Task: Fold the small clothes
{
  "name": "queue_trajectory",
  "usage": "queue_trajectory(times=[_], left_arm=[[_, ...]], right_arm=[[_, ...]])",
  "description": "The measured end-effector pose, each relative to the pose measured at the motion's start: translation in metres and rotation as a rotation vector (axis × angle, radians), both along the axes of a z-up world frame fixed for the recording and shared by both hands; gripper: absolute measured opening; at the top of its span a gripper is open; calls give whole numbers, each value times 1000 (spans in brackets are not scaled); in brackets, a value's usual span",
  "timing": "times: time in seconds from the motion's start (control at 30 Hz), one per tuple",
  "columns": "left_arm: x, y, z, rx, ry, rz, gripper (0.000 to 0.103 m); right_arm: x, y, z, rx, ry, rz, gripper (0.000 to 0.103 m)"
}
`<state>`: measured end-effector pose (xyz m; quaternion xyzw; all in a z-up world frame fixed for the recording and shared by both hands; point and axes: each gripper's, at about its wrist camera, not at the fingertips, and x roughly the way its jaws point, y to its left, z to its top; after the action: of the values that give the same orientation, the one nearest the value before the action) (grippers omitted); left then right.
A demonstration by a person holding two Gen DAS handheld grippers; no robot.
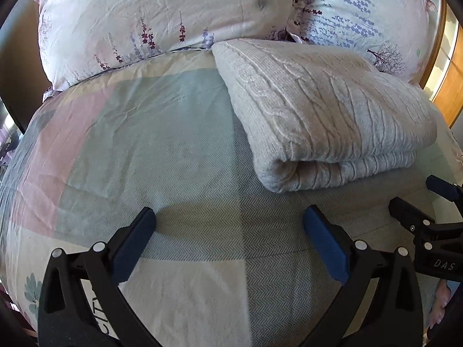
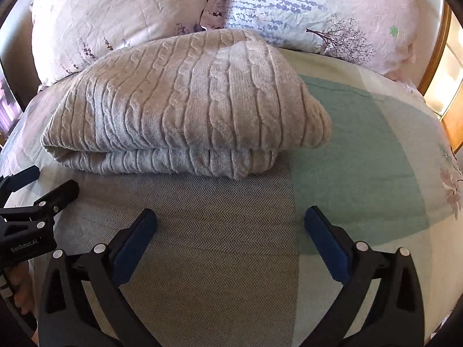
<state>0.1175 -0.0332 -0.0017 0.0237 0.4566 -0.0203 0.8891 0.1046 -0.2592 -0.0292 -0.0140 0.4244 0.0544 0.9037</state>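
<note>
A light grey cable-knit sweater (image 1: 327, 110) lies folded into a thick rectangle on the bed, in front of the pillows; it also shows in the right wrist view (image 2: 185, 107). My left gripper (image 1: 228, 217) is open and empty, hovering over the bedspread to the near left of the sweater. My right gripper (image 2: 230, 217) is open and empty, just in front of the sweater's near folded edge. The right gripper also shows at the right edge of the left wrist view (image 1: 419, 199), and the left gripper at the left edge of the right wrist view (image 2: 43, 182). Neither touches the sweater.
A patchwork bedspread (image 1: 150, 133) in teal, pink, cream and grey covers the bed. Two floral pillows (image 1: 150, 14) (image 2: 332, 11) lie against the headboard behind the sweater. A wooden bed frame (image 2: 437, 66) runs along the right.
</note>
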Motion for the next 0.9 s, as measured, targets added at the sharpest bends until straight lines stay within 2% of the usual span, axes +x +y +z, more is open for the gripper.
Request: queue_trajectory(times=[0.9], left_arm=[[0,-1,-1,-1,-1,0,101]], right_arm=[[0,0,-1,0,-4,-7,102]])
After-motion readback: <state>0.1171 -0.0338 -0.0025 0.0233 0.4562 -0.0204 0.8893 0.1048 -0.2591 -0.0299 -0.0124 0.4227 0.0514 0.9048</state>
